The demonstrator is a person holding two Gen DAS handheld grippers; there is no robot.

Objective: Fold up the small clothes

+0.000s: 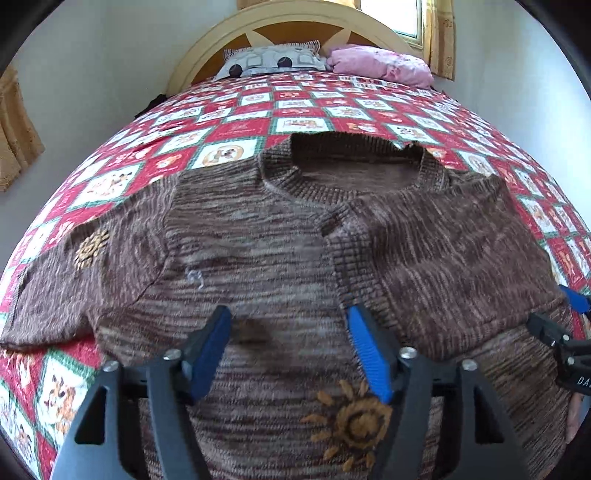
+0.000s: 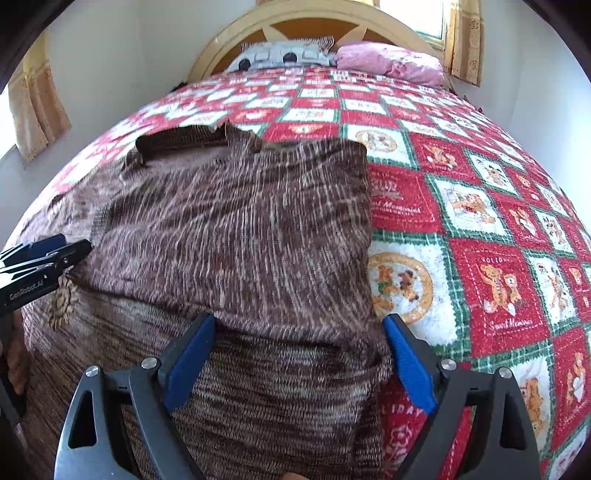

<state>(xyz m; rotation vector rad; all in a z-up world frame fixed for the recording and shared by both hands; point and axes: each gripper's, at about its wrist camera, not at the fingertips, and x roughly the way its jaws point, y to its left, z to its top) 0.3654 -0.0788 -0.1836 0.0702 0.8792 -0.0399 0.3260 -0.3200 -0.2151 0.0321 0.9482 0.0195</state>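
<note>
Left wrist view shows a brown marled knit sweater [image 1: 258, 236] lying flat on the bed's quilt [image 1: 236, 129], ribbed round collar toward the headboard, its right side folded inward over the chest. Orange embroidered suns [image 1: 354, 421] mark the front and one sleeve. Red quilt squares read "Sweet Memories" and "Holiday" beside cartoon bear patches. The left gripper [image 1: 290, 317] hovers released over the sweater's front, blue ribbed pads apart, nothing between them. The right gripper [image 2: 299, 325] stands spread wide over the folded edge, gripping nothing. Black housing on the left gripper reads "GenRobot.AI". Patterned and pink pillows [image 1: 380, 62] rest against the arched wooden headboard [image 1: 295, 22].
</note>
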